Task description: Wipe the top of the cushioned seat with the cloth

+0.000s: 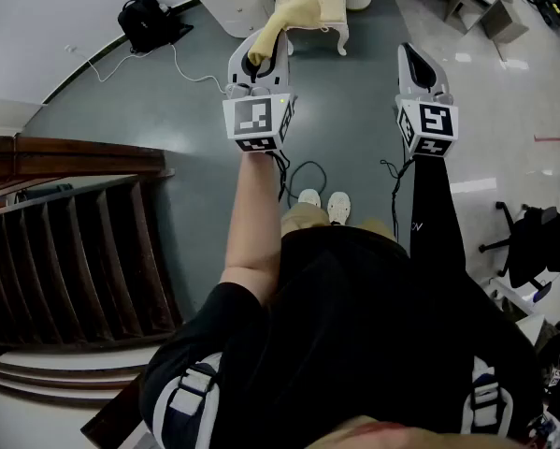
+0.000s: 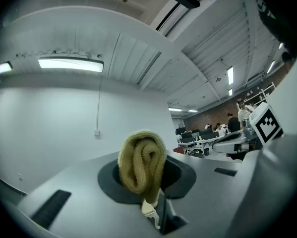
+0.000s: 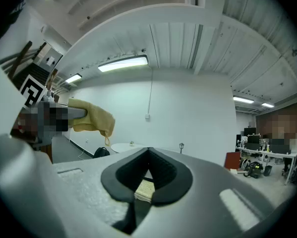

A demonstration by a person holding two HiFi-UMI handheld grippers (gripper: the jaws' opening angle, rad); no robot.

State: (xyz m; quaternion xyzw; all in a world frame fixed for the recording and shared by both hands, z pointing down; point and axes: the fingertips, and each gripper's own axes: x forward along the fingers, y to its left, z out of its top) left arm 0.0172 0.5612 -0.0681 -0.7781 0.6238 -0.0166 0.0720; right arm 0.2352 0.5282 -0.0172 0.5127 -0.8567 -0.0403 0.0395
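Cloth (image 2: 142, 162) is pinched tight in the left gripper (image 1: 259, 52), near the seat (image 1: 328, 9). Right gripper (image 1: 413, 59) is pressed together, holding nothing.

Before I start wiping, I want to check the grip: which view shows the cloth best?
The left gripper view: the cloth sits mid-frame, bunched and clamped in the left claw. The head view shows only a yellow strip past that claw; the right gripper view shows it small, far left.

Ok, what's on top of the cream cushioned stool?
Nothing shows on the cream cushioned stool; its left side is hidden behind the yellow folded cloth clamped in the left gripper.
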